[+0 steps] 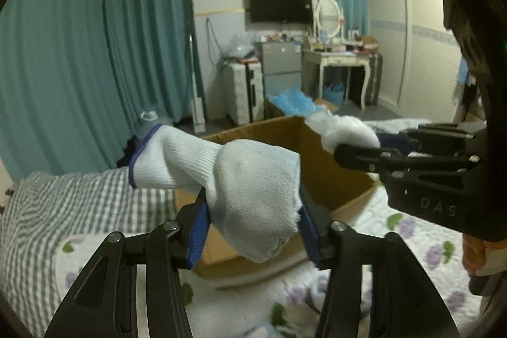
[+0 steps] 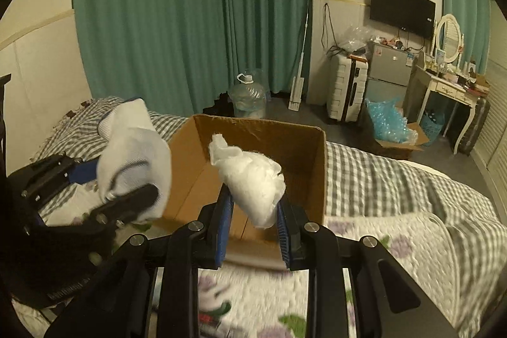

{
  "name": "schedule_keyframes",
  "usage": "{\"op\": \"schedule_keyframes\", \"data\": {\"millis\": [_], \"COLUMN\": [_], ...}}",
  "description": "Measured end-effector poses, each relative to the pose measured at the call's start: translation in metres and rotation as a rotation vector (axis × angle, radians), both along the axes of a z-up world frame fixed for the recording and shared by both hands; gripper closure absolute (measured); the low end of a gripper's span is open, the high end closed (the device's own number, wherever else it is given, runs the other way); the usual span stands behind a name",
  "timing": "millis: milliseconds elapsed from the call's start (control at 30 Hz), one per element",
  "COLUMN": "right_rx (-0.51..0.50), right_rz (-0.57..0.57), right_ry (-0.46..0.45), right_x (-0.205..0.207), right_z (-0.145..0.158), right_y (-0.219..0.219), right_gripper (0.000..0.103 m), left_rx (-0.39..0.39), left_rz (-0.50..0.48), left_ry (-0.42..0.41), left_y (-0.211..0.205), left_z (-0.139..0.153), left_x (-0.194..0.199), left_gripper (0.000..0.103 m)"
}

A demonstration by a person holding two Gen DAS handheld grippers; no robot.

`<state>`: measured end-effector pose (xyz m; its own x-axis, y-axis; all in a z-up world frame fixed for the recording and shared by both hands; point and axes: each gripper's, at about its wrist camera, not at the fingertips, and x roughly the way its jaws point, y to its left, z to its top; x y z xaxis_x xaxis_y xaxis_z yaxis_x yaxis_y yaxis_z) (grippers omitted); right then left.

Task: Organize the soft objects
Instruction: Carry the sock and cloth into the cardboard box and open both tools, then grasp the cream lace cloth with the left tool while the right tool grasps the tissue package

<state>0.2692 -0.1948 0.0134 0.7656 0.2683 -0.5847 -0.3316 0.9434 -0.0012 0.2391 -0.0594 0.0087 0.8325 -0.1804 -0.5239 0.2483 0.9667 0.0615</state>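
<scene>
My left gripper (image 1: 253,211) is shut on a white knit glove with a blue cuff (image 1: 221,176) and holds it above the near edge of an open cardboard box (image 1: 320,167). My right gripper (image 2: 255,208) is shut on a white wad of cotton (image 2: 253,176) above the same box (image 2: 304,154). In the left wrist view the right gripper (image 1: 377,148) comes in from the right with the cotton (image 1: 348,132). In the right wrist view the left gripper (image 2: 117,189) and its glove (image 2: 133,154) are at the left.
The box sits on a bed with a floral quilt (image 1: 253,300) and a grey checked blanket (image 2: 380,179). Beyond are teal curtains (image 2: 190,21), a water jug (image 2: 247,97), a white suitcase (image 2: 347,87), a small fridge (image 2: 388,72) and a dressing table (image 2: 453,84).
</scene>
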Motion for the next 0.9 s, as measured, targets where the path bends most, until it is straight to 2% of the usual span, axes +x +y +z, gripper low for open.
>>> {"op": "schedule_keyframes", "data": {"millis": [67,133,167,200,367,500,700,800,900], "right_rx": [0.025,0.038,0.046,0.059,0.089,0.067,0.02,-0.009,-0.039], "right_rz": [0.001,-0.014,-0.019,-0.028,-0.064,-0.083,-0.059,-0.043,-0.028], "right_ry": [0.013,0.021,0.029,0.027,0.008,-0.027,-0.093,-0.139,-0.169], "right_x": [0.019,0.033,0.037,0.039,0.029,0.0,-0.076,-0.12,-0.158], "right_z": [-0.009,-0.017,-0.02,-0.023,-0.027,-0.006,0.046,0.072,0.089], "right_y": [0.0,-0.003,-0.005,-0.008,-0.028,-0.032,-0.02,-0.011,0.0], "right_gripper": [0.072,0.05,0.025,0.014,0.014,0.014,0.014,0.014,0.014], "left_rx": [0.009,0.031,0.03,0.026,0.019,0.024,-0.031,-0.036,-0.043], "left_rz": [0.004,0.032,0.045,0.06,0.094,0.131,0.154,0.178,0.186], "left_ry": [0.014,0.002,-0.018,-0.039,-0.054,-0.084,-0.167,-0.206,-0.204], "left_y": [-0.002,-0.003,-0.002,0.001,0.008,0.019,0.045,0.058,0.073], "left_z": [-0.01,-0.017,-0.018,-0.019,-0.008,0.023,0.085,0.103,0.106], "left_x": [0.012,0.018,0.018,0.017,0.007,-0.024,-0.099,-0.138,-0.165], "left_gripper": [0.045,0.015,0.012,0.01,0.01,0.01,0.009,0.008,0.008]}}
